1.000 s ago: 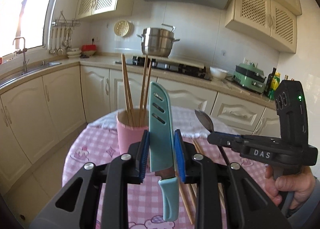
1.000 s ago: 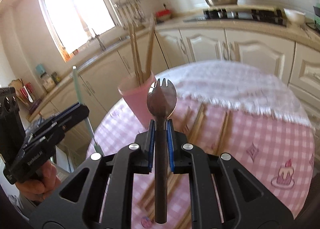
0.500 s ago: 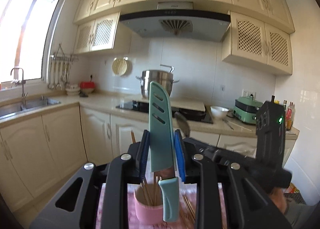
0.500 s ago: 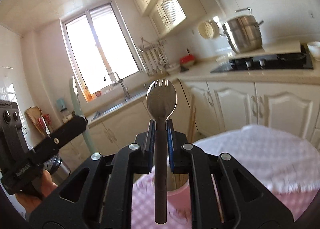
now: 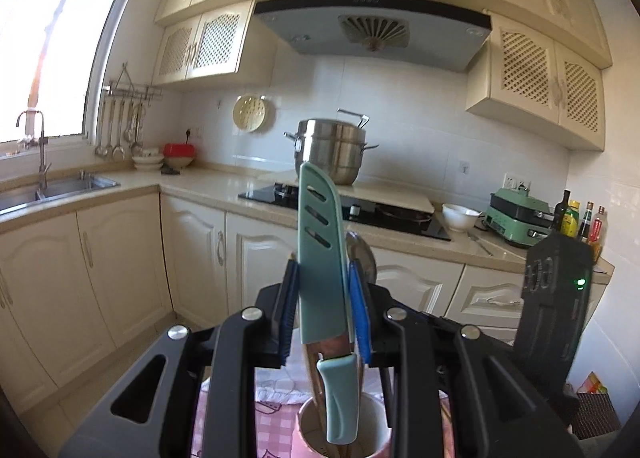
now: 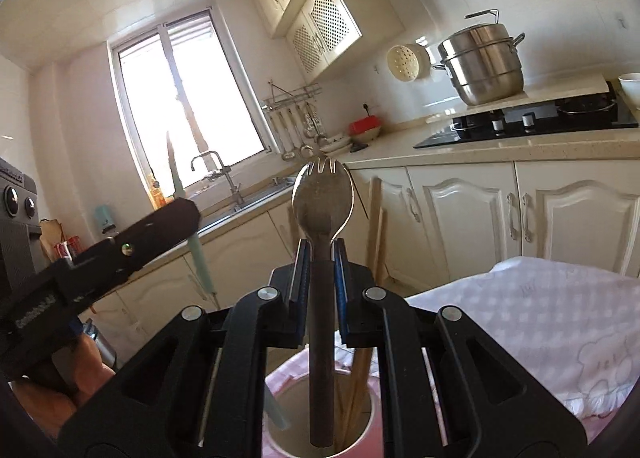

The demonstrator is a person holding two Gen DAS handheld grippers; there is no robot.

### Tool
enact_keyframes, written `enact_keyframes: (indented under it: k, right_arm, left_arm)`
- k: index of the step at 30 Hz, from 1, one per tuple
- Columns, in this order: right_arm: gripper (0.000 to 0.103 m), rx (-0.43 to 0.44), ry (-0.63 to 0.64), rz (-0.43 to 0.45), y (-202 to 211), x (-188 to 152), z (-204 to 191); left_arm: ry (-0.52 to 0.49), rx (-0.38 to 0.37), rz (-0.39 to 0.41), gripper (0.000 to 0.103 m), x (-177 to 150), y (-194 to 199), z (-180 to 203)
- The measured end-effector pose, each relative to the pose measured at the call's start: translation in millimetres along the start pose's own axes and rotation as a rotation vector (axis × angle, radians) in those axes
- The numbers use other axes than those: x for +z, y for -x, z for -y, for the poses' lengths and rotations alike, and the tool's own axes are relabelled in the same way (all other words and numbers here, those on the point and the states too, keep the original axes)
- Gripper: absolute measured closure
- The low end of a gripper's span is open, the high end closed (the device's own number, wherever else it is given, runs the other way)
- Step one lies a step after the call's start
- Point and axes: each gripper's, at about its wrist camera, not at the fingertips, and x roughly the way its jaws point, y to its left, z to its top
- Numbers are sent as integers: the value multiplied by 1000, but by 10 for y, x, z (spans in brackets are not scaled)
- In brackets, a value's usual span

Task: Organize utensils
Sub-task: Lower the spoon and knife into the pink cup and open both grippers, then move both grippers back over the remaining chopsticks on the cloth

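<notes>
now both over the pink cup (image 6: 320, 414) – left gripper (image 5: 322, 308) clamped on a sheathed knife (image 5: 320, 258), right gripper (image 6: 320, 278) clamped on a spork (image 6: 322, 197), both upright, handles hanging straight into the mouth. chopsticks (image 6: 354, 378) already inside, crowding the opening – grippers close together.

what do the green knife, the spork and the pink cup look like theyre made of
Knife: matte mint sheath and handle, likely plastic, no shine.
Spork: metal, probably stainless steel, with a bright glint along its rim.
Pink cup: smooth and opaque, plastic or glazed ceramic; cannot tell which.
</notes>
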Motion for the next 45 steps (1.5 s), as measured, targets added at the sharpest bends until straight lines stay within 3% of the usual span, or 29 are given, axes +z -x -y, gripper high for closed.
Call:
enact_keyframes:
  k: [13, 14, 15, 16, 17, 19, 22, 25, 28, 33, 45]
  right_arm:
    - [88, -30, 28, -52, -30, -174, 12]
    - [84, -36, 26, -52, -8, -175, 10]
    - [69, -37, 24, -48, 19, -170, 10]
    - [46, -40, 21, -40, 65, -164, 4]
    - [44, -49, 14, -30, 108, -153, 6]
    - [41, -51, 8, -30, 176, -120, 3]
    - [23, -57, 8, -10, 297, -72, -21]
    - [7, -81, 10, 9, 458, -33, -48]
    - [6, -115, -3, -7, 597, 1, -29]
    - [6, -154, -35, -62, 775, -2, 36]
    - [6, -249, -28, -109, 1460, -68, 75]
  left_arm:
    - [-4, 11, -56, 78, -312, -84, -50]
    - [-5, 17, -59, 78, -318, -75, -51]
    - [-8, 26, -55, 78, -325, -48, -48]
    - [-12, 26, -56, 76, -326, -24, -42]
    - [-12, 30, -52, 72, -316, 10, -35]
    - [-12, 44, -38, 44, -282, 89, -22]
    - [-1, 49, -3, 25, -230, 248, 1]
    - [-2, 68, 24, 13, -188, 415, 57]
    - [-22, 108, 21, 5, -171, 527, 142]
    - [-48, 187, 12, 4, -192, 684, 307]
    - [-16, 224, -35, 4, -350, 1008, 601]
